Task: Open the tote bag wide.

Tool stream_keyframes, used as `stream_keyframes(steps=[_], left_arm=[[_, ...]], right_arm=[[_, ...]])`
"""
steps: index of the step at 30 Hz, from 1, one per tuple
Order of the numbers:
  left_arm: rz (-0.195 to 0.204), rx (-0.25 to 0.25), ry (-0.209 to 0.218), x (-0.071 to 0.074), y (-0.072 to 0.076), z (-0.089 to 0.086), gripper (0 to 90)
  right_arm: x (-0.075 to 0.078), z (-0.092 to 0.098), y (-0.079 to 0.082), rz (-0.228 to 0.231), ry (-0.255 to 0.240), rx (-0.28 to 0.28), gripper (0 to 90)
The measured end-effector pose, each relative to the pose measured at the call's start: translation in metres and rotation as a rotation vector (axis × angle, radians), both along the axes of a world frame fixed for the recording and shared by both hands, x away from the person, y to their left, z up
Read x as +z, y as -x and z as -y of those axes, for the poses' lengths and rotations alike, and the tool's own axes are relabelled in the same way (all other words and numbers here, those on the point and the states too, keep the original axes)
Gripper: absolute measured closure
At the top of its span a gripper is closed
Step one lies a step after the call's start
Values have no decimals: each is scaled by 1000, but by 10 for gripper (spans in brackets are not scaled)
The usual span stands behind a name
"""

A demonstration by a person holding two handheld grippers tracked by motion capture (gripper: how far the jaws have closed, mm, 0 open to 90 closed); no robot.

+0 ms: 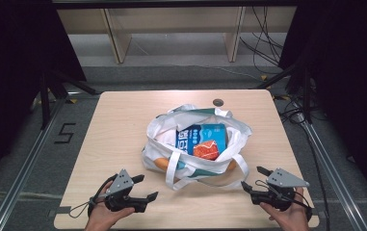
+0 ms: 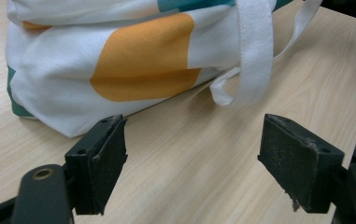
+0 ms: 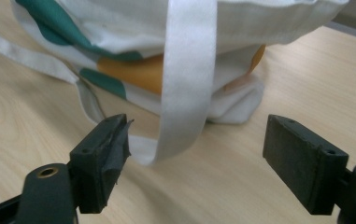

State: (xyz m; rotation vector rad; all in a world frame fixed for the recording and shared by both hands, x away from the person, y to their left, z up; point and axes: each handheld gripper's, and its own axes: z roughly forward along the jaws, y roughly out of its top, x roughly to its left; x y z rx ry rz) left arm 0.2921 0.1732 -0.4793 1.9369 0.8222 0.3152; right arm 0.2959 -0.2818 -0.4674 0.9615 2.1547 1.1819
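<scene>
The tote bag [image 1: 195,144] sits at table centre, loaded with a blue packet [image 1: 205,139]. Its soft cloth will sag and shift under the load; the straps [image 3: 185,79] offer the firmest hold. Left gripper [image 1: 145,187] and right gripper [image 1: 251,177] stand spread, empty, near-side.

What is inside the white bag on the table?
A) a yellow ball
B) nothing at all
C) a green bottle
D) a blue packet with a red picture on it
D: the high view looks down into the open white bag, where a blue packet with a red picture lies.
</scene>
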Motion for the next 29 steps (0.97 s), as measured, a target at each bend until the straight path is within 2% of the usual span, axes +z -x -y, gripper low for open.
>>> stream_keyframes(steps=[2, 4, 5, 6, 7, 8, 9, 11, 13, 14, 16, 18, 19, 20, 29], left_arm=[[0, -7, -9, -1, 1, -1, 221], [7, -17, -14, -2, 1, -2, 220], [2, -10, -6, -4, 2, -1, 220], [2, -10, -6, -4, 2, -1, 220], [0, -10, -10, -3, 2, -1, 219], [-1, -7, -12, -3, 2, -1, 218], [2, -8, -27, -3, 1, -2, 215], [-6, -12, -14, -5, 1, -1, 211], [-8, -8, -20, -5, 1, -1, 210], [-25, 8, -1, -6, 2, 0, 210], [-18, 7, -6, -6, 2, 0, 210], [-9, -7, -30, -5, 1, -2, 210], [-9, -7, -30, -5, 1, -2, 210], [-6, -3, -10, -6, 1, 0, 210], [-8, -7, -10, -6, 1, 0, 210]], right_arm=[[-3, -1, 2, -31, -3, 0, 232], [-4, -1, 3, -30, -1, 7, 233], [-5, -2, 5, -61, -13, 9, 231], [-5, -2, 5, -61, -13, 9, 231], [-7, 1, 4, -27, 14, 23, 227], [-8, 0, 6, -58, 5, 14, 226], [-10, 1, 6, -58, 6, 26, 226], [-12, 1, 7, -78, 8, 25, 226], [-13, 2, 7, -64, 29, 23, 226], [-14, 2, 8, -85, 24, 28, 227], [-14, 1, 8, -86, 25, 31, 227], [-14, 1, 8, -87, 24, 34, 227], [-14, 1, 8, -87, 24, 34, 227], [-14, 2, 7, -70, 36, 35, 227], [-14, 2, 7, -69, 35, 35, 227]])
